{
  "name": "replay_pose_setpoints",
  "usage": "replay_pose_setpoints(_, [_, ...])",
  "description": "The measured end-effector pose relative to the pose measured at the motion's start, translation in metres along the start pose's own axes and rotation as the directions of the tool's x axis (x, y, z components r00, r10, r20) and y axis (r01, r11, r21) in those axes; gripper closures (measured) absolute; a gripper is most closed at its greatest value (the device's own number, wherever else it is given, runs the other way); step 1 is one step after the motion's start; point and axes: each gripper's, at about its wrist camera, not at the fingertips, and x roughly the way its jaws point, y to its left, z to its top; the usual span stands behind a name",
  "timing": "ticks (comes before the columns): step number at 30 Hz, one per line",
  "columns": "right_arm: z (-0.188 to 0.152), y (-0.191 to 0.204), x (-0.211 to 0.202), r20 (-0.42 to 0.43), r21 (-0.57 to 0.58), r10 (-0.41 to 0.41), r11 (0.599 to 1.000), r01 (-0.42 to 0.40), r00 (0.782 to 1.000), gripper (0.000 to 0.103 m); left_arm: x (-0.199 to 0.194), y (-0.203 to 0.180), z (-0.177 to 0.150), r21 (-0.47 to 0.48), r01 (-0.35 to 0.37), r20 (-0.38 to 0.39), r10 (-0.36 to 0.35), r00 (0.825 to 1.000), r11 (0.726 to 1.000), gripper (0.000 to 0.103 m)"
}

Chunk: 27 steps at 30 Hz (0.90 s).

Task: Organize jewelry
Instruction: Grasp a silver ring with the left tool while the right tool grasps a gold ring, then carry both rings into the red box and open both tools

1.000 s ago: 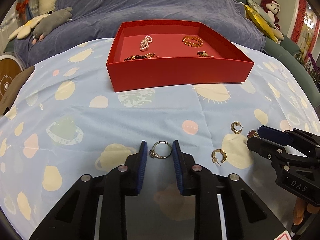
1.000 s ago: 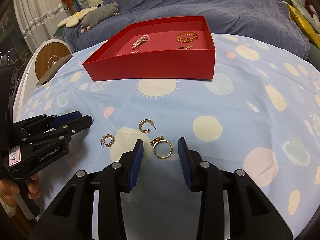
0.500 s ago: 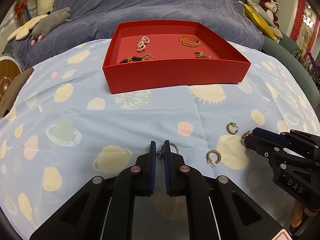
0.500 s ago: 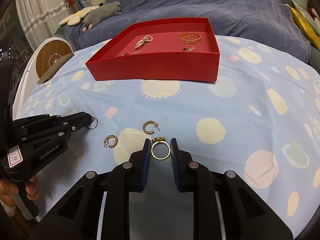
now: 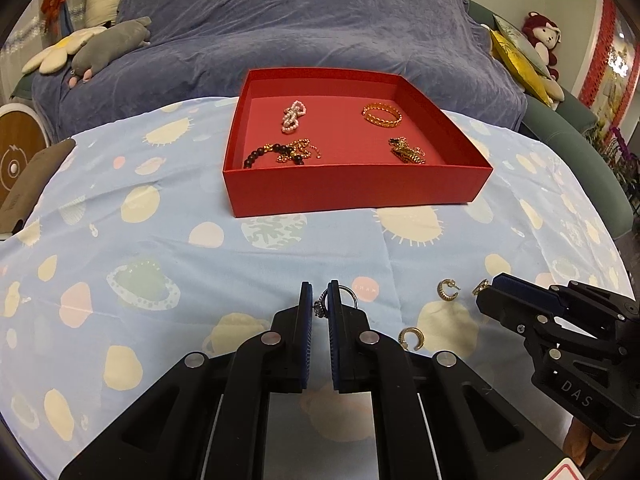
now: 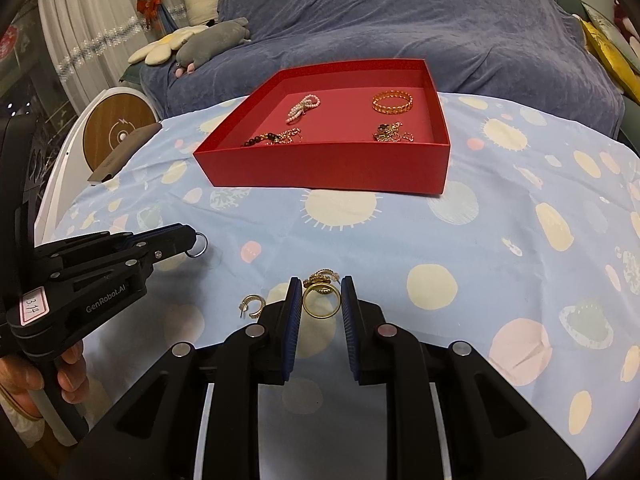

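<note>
My left gripper (image 5: 320, 300) is shut on a silver ring (image 5: 347, 294) and holds it above the blue patterned cloth; the ring also shows in the right wrist view (image 6: 197, 245). My right gripper (image 6: 320, 296) is shut on a gold ring (image 6: 320, 301). Two gold hoop earrings lie on the cloth, one (image 5: 446, 289) farther and one (image 5: 412, 337) nearer; the nearer one shows in the right wrist view (image 6: 252, 306). The red tray (image 5: 352, 192) stands ahead and holds a pearl piece (image 5: 294, 115), a gold bracelet (image 5: 382, 115), a bead bracelet (image 5: 280, 152) and a gold chain (image 5: 406, 151).
A blue-covered sofa (image 5: 304, 32) with plush toys (image 5: 108, 46) stands behind the table. A round wooden disc (image 6: 116, 128) and a dark flat object (image 6: 124, 152) sit at the left edge. The right gripper's body (image 5: 560, 332) is at lower right in the left wrist view.
Both grippers closed on their rings, the left on the silver one and the right on the gold one, and lifted them off the cloth. The tray looks closer.
</note>
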Motion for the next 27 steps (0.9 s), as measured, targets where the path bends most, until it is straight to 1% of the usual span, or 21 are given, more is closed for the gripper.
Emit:
replay_pose_setpoints(4, [0.001,0.002,-0.001,0.005,-0.004,0.004,1.0,-0.004,1.0,0.084,-0.007,0.002,0.003,-0.009,0.005,0.02,-0.005,1.0,1.0,0.097])
replay_pose_setpoints(9, [0.003,0.003,-0.002,0.009,0.007,0.006,1.0,-0.006,1.0,0.084,-0.01,0.004,0.007,-0.021,0.006,0.025,-0.005,1.0,1.0,0.097])
replay_pose_setpoints(18, [0.032,0.022,-0.02,0.087,0.006,0.041,0.999,-0.042,0.995,0.084,-0.022,0.003,0.025,-0.05,0.021,0.071,-0.018,0.997,0.999,0.097])
replay_pose_setpoints(27, [0.054,0.035,-0.028,0.134,0.012,0.062,0.998,-0.065,0.989,0.084,-0.029,0.003,0.04,-0.088,0.03,0.107,-0.021,0.994,0.996,0.097])
